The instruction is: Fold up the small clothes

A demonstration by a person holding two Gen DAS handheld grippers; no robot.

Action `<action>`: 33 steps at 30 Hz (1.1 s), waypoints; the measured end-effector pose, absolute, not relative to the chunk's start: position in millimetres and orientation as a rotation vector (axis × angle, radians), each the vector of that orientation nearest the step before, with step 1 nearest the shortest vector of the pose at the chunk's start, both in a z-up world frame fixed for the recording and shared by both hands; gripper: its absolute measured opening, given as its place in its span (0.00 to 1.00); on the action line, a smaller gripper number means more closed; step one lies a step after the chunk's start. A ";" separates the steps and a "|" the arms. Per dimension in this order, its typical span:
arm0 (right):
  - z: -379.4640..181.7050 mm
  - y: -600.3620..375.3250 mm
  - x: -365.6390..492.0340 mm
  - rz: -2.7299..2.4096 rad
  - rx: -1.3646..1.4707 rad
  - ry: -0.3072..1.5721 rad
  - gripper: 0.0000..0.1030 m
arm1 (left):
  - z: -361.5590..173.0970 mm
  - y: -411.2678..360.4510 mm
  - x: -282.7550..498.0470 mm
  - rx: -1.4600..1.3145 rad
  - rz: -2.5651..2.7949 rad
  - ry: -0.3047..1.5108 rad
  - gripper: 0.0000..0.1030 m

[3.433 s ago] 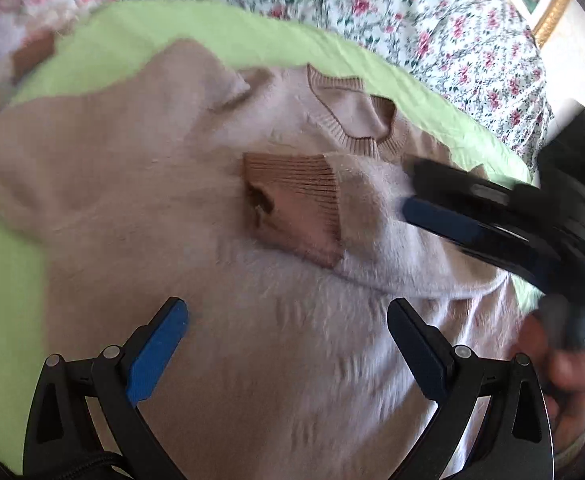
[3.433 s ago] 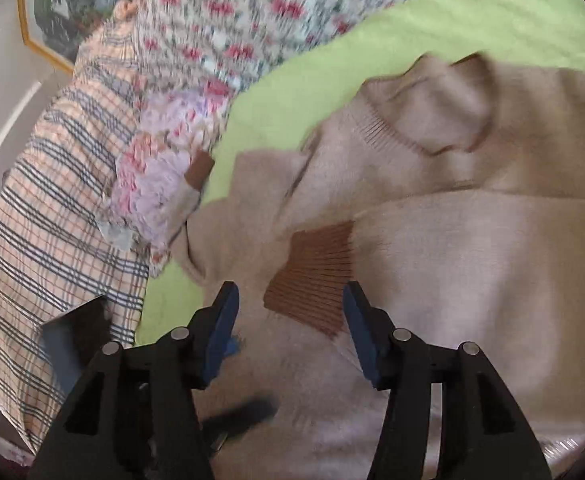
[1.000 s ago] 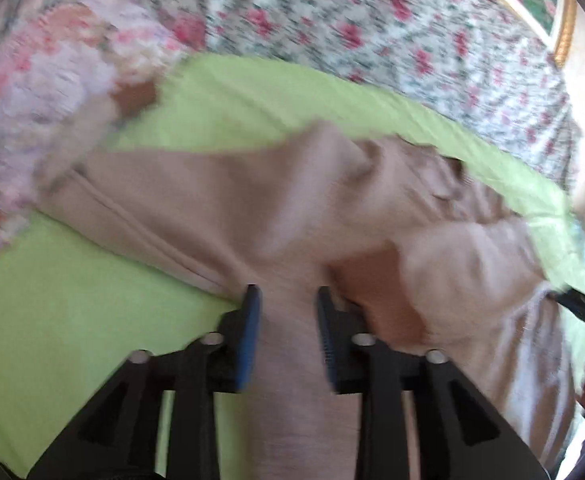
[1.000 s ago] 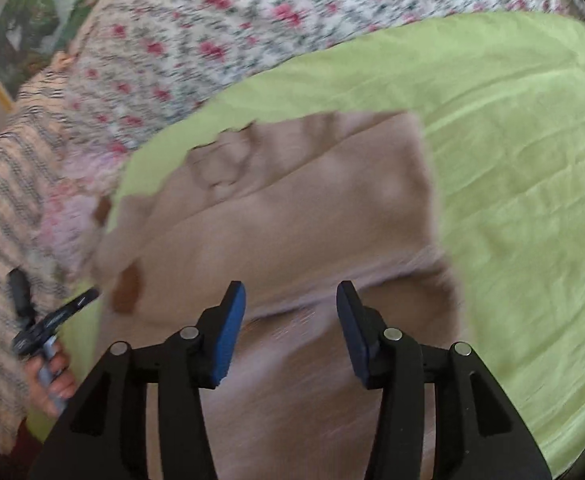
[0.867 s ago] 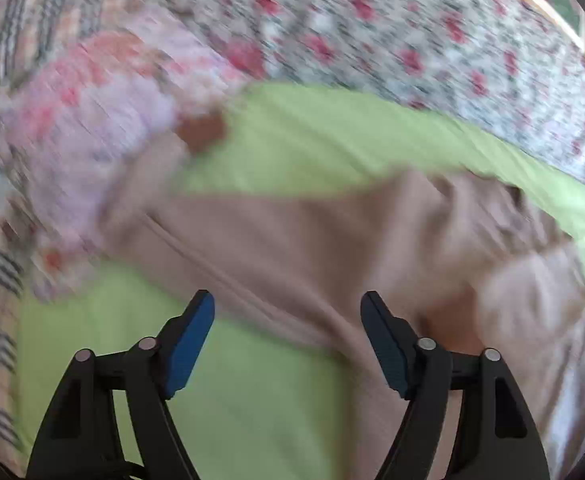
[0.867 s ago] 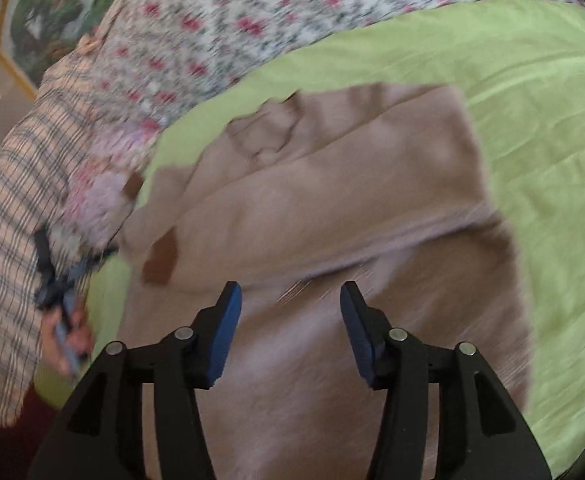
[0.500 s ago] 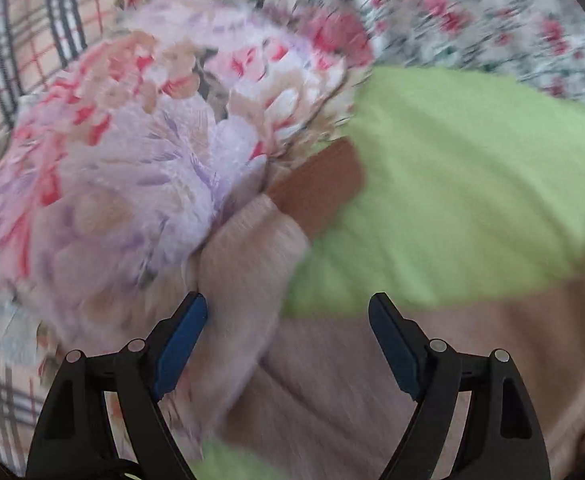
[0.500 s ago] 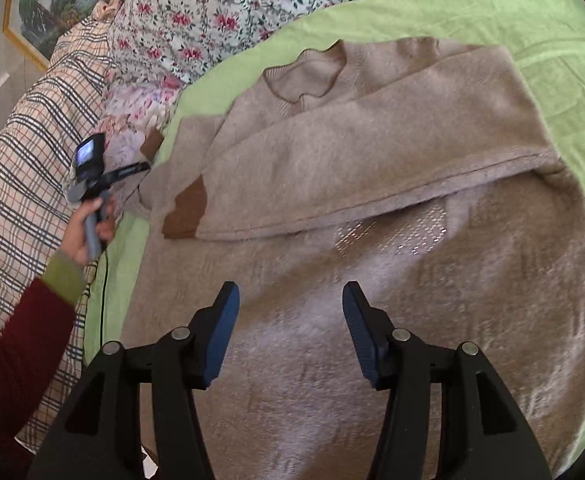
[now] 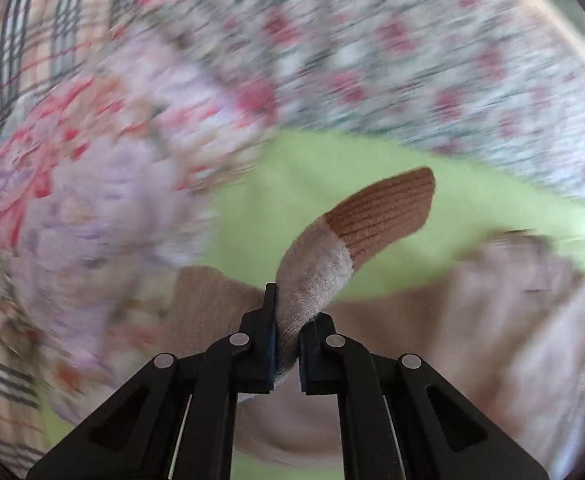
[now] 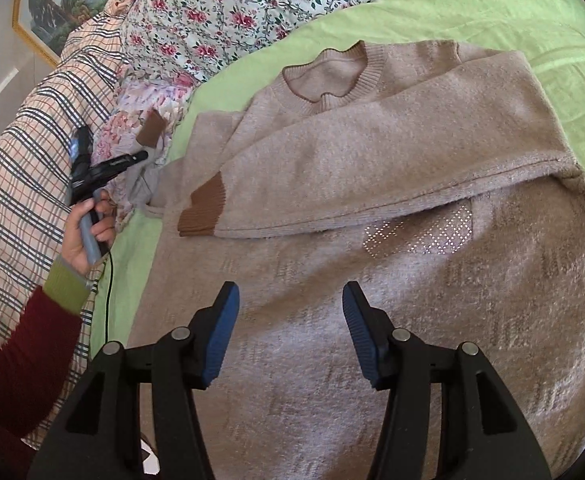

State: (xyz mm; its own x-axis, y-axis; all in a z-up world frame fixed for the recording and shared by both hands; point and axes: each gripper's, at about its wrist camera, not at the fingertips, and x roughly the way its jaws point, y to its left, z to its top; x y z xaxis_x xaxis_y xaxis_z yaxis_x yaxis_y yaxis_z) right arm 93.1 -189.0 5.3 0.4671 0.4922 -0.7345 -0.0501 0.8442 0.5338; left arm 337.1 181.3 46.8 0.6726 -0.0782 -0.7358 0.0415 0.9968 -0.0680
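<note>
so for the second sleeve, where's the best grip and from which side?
Grip the sleeve just behind its brown ribbed cuff, coming from its outer end, as the left gripper is shut on it now. The cuff is stiffer, and the sleeve's free end trails clear of the sweater body.

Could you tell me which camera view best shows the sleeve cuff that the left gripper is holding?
The left wrist view: the brown cuff stands sharp and close above the left gripper. The right wrist view shows it small and distant.
</note>
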 end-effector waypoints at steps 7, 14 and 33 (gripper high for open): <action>11.0 -210.2 79.7 0.294 0.517 1.015 0.53 | 75.9 55.2 292.3 -0.137 -0.447 0.788 0.06; 13.9 -235.5 65.4 0.222 0.536 0.995 0.53 | 36.0 -49.2 285.4 -0.131 -0.619 0.878 0.06; 23.1 -256.5 100.0 0.200 0.439 0.920 0.54 | -0.7 -41.8 240.2 -0.058 -0.588 0.966 0.60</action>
State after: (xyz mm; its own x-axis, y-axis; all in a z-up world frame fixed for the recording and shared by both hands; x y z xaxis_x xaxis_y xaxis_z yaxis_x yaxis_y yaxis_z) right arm 100.0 -256.5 23.1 0.5951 0.3505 -0.7232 0.0182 0.8938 0.4482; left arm 240.2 -41.8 -0.7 0.4260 -0.4957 -0.7568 0.4451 0.8431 -0.3018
